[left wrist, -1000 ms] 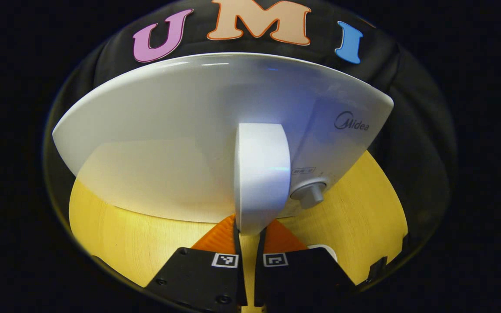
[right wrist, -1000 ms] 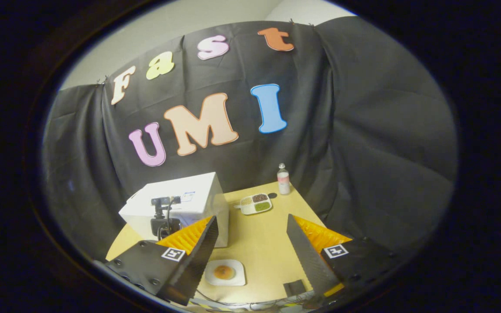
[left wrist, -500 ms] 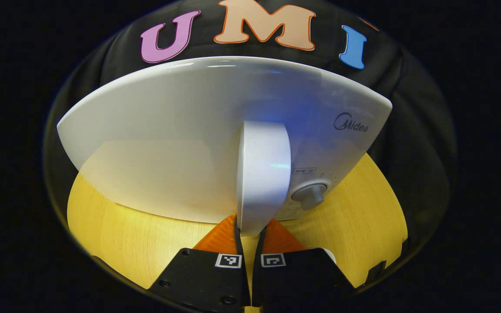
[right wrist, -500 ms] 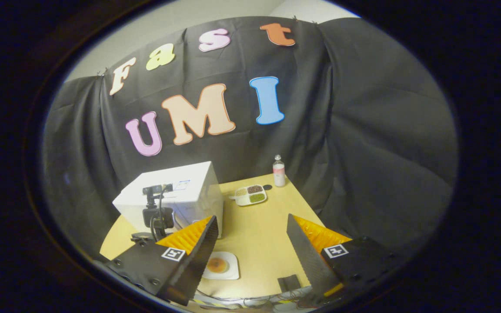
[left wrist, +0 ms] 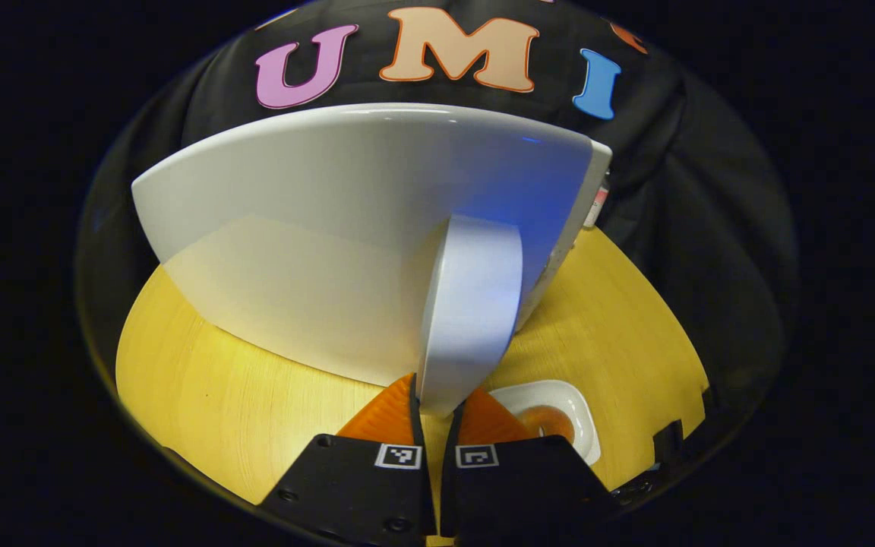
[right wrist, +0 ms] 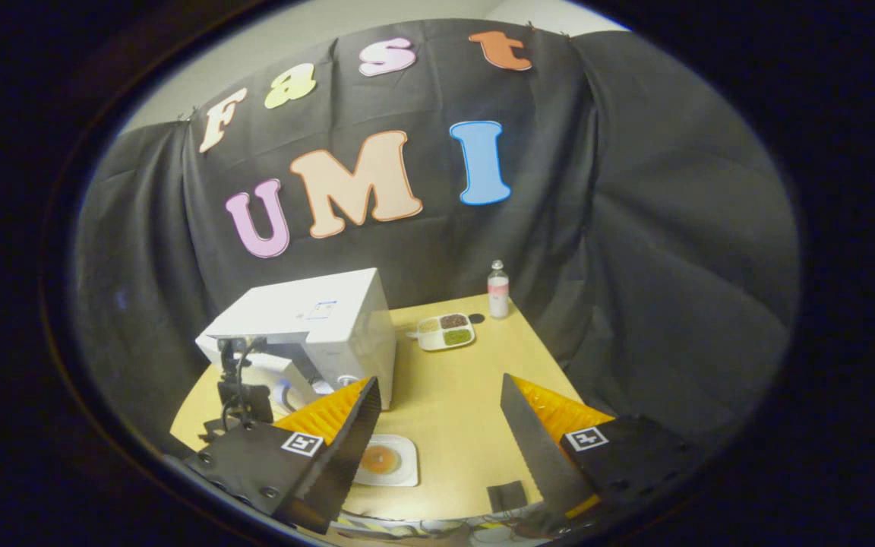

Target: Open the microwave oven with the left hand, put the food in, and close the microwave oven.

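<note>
Left gripper (left wrist: 434, 403): pinched on the door handle (left wrist: 472, 304), one finger on each flat side. Judged a grip for pulling, since the handle is the only purchase on the smooth door (left wrist: 346, 228). Door swung partly out from the oven (right wrist: 316, 323), its free edge clear of the body; opening step under way, not finished.

Right gripper (right wrist: 437, 441): spread wide, nothing between the fingers, hanging high over the table (right wrist: 453, 395). Probably waiting there, aimed down at the food, ready for pickup once the cavity is reachable.

Food (right wrist: 379, 459): round, orange-brown, sitting on a small white plate (right wrist: 405, 475) at the table's near edge, just in front of the oven's right corner and apart from it. Not yet inside.

Farther back, a divided tray (right wrist: 446, 343) with three fills, one pale, one dark, one green. Near it a bottle (right wrist: 497, 290), upright; contents unclear.

Oven cavity hidden behind the door; contents impossible to tell.
</note>
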